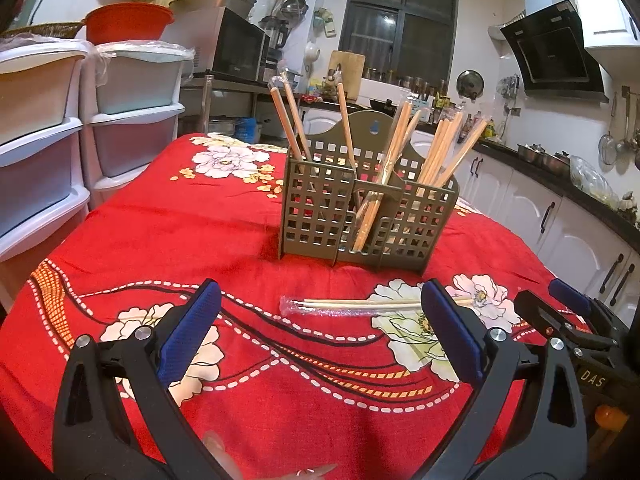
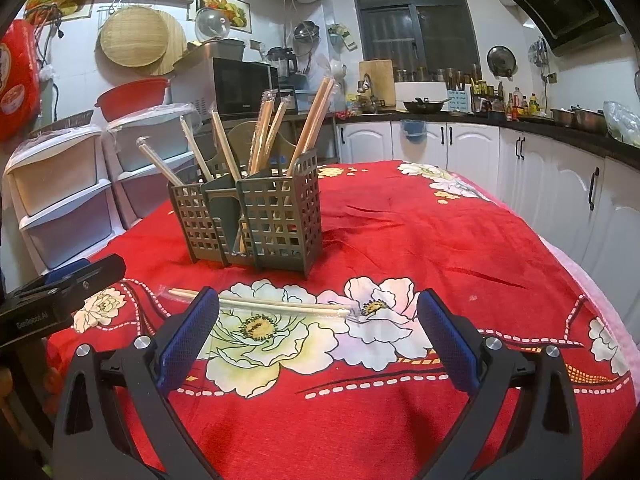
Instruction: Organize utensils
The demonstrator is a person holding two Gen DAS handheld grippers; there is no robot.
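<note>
Both tongs, left tongs [image 1: 320, 312] and right tongs [image 2: 318, 320], are standing apart, empty. Just ahead, the wrapped chopsticks [image 1: 372, 305] are lying on the desk [image 1: 260, 380]: light, stiff, probably slippery in the plastic; gripping mid-length seems safest.

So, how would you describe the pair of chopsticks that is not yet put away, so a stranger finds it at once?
Look at the table with the red flowered cloth and the grey-green slotted utensil holder standing on it. In front of that holder, a pair of pale wooden chopsticks in a clear plastic sleeve lies flat on the cloth. All the others stand upright in the holder; only this pair lies down.
</note>
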